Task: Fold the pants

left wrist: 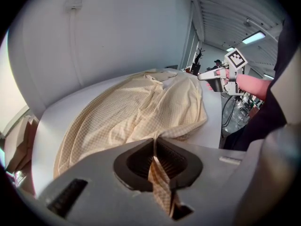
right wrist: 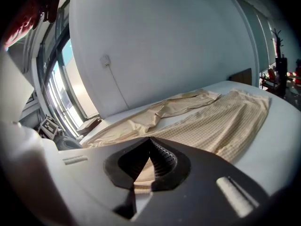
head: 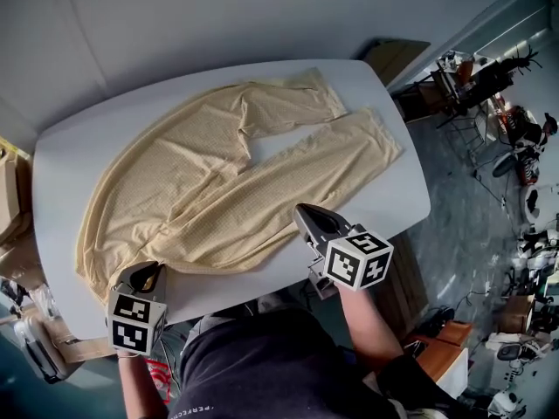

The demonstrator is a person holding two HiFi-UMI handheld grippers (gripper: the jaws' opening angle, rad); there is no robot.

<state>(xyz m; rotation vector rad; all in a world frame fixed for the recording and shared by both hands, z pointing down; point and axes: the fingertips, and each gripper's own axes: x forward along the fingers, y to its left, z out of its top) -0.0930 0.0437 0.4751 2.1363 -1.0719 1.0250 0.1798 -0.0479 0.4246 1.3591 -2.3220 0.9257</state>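
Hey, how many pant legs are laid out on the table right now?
2. The far leg lies toward the table's back edge; the near leg runs beside it, toward the front edge. Neither seems hidden.

Steep overhead, two low views; pants (head: 218, 173) shared

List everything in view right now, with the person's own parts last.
pants: one, pale yellow check, spread on the table, legs toward the far right
table: one, white, rounded, under the pants
clutter: many items, mixed colours, floor at right
left tool: one, grey, shut on the pants' near-left edge
right tool: one, grey, shut, nothing in it, over the near leg's edge
forearm: one, bare, behind the right tool
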